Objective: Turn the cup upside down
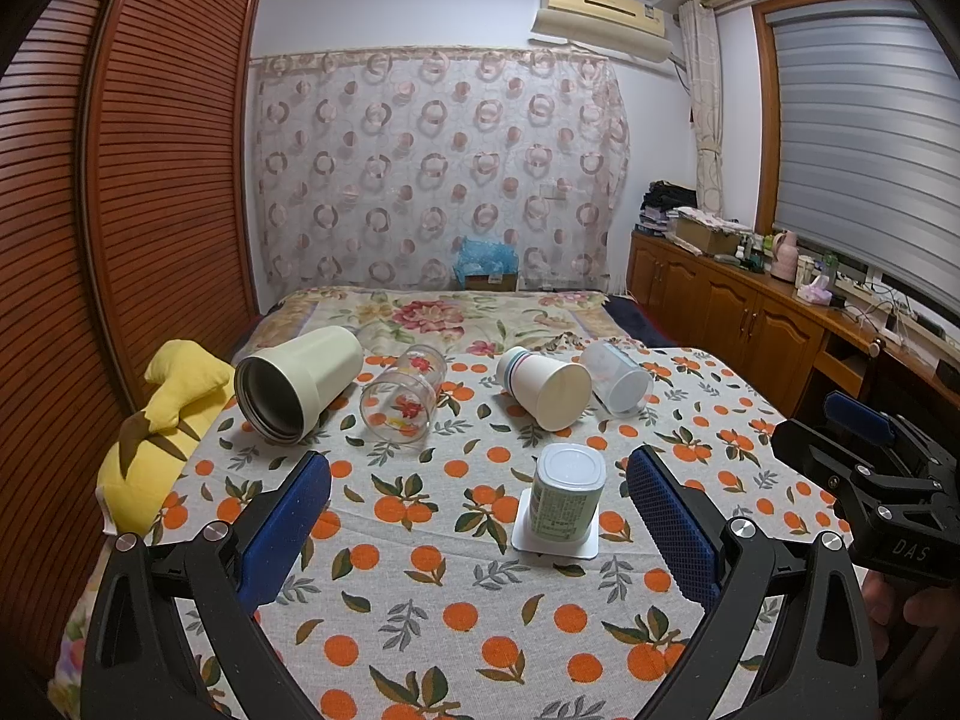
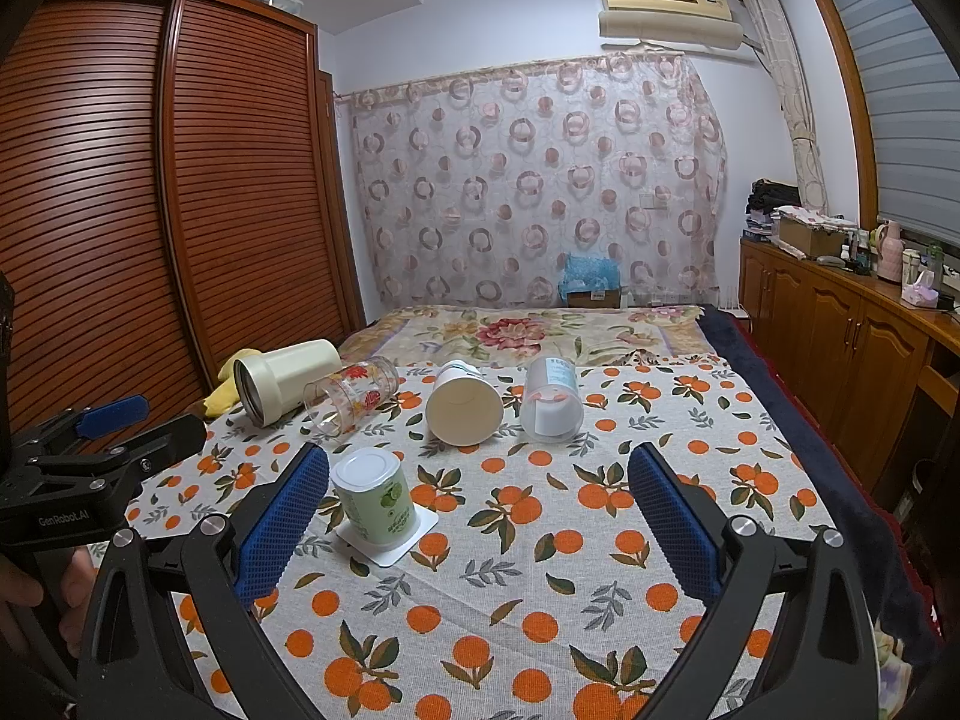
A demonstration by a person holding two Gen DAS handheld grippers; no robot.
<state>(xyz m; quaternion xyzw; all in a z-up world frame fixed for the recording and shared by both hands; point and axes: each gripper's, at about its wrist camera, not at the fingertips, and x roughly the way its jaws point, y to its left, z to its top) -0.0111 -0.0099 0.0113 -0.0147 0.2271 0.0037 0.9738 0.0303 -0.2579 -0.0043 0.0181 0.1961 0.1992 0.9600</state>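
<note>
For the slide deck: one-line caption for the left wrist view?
Open left gripper faces an upside-down green cup; four cups lie on their sides behind it on the orange-print cloth.

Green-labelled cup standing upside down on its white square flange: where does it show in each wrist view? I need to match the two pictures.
Left wrist: the green-labelled cup is right of centre, between the open fingers, nearer the right one.
Right wrist: the cup is left of centre, just beside the left blue pad.
Shared landmark: the paper cup lies on its side behind it in both views.
</note>
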